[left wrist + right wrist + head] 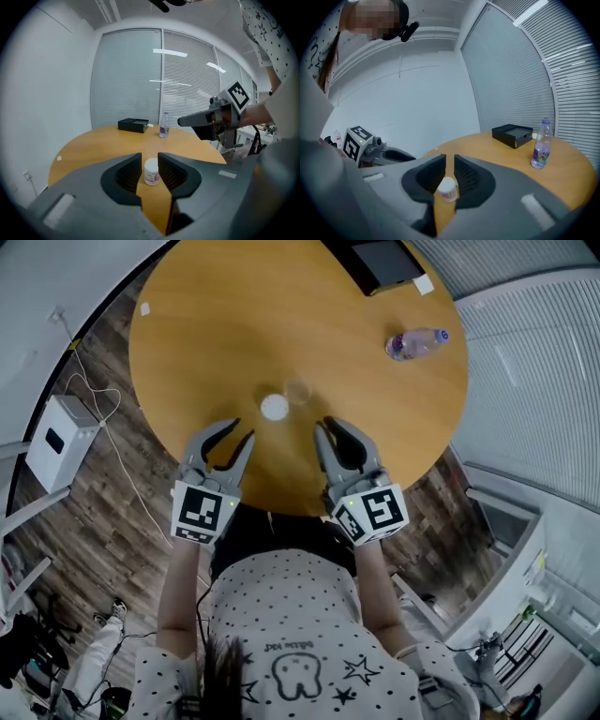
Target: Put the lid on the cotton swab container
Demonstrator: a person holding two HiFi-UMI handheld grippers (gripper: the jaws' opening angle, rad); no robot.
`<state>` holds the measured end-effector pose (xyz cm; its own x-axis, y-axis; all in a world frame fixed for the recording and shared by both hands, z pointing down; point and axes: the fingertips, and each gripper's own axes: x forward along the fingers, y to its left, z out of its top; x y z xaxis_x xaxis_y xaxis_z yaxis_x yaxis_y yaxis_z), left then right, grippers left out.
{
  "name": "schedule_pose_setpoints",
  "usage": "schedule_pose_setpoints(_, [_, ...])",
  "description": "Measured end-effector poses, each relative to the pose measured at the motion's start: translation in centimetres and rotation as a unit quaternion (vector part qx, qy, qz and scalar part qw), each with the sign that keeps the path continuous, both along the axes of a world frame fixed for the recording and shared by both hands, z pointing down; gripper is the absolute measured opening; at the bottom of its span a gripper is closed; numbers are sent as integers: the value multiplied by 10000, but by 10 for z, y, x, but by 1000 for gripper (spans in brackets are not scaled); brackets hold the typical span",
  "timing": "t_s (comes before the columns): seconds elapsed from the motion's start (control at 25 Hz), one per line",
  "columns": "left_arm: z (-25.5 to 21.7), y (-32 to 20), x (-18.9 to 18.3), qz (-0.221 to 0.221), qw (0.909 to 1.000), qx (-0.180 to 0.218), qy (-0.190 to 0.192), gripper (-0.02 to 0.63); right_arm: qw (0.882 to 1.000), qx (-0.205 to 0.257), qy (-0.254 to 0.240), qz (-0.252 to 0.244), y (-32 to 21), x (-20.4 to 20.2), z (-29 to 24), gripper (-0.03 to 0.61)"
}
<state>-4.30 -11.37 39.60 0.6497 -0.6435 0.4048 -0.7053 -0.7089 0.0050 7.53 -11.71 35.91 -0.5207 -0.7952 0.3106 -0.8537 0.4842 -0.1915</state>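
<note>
Two tools hover over the near edge of the round desk (pixel 216 343), and neither has taken anything yet: this looks like the approach, before any grasp. The left gripper (pixel 241 429) has its jaws parted with nothing between the pads. The right gripper (pixel 328 424) has its jaws drawn to a narrow slit, also bare.

The cotton swab container (pixel 274 407), a small white jar, stands on the desk ahead of both sets of jaws, apart from them. Each gripper view frames it through the gap, for the left gripper (pixel 149 159) at (pixel 151 171) and for the right gripper (pixel 450 160) at (pixel 447 190). Just beyond the jar and a little toward the right jaws lies a faint clear ring, which I take for the lid (pixel 298 391); only the head view shows it.

Next, I judge, the left jaws should go forward and close on the jar to steady it. The right jaws need to open wider, pick up the clear lid by its rim and set it squarely over the jar's mouth. See-through plastic is easy to miss.

As for writing, the jar's label carries pinkish print and the water bottle (pixel 417 342) beyond the right jaws a coloured band, both too small to read. The gripper cubes bear only black-and-white square markers.
</note>
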Motion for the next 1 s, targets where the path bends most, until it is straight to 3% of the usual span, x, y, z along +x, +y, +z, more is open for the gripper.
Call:
schedule_pose_setpoints(0.24, [43,-3,13,387,9988,-213,-191,144,9998,-194,-14,91,-9,9,27,60])
schedule_pose_setpoints(0.4, [74,-4,16,654,9958,-370,-528,206,9993,-345,-24,139,-15,10,47,60])
schedule_pose_setpoints(0.6, [100,-10,29,971,9929,-406,-556,258,9988,-465,-22,179,-21,9,65,61])
schedule_pose_setpoints(1.0, [129,-26,60,1456,9868,-304,-648,267,9980,-530,-183,290,-37,14,82,82])
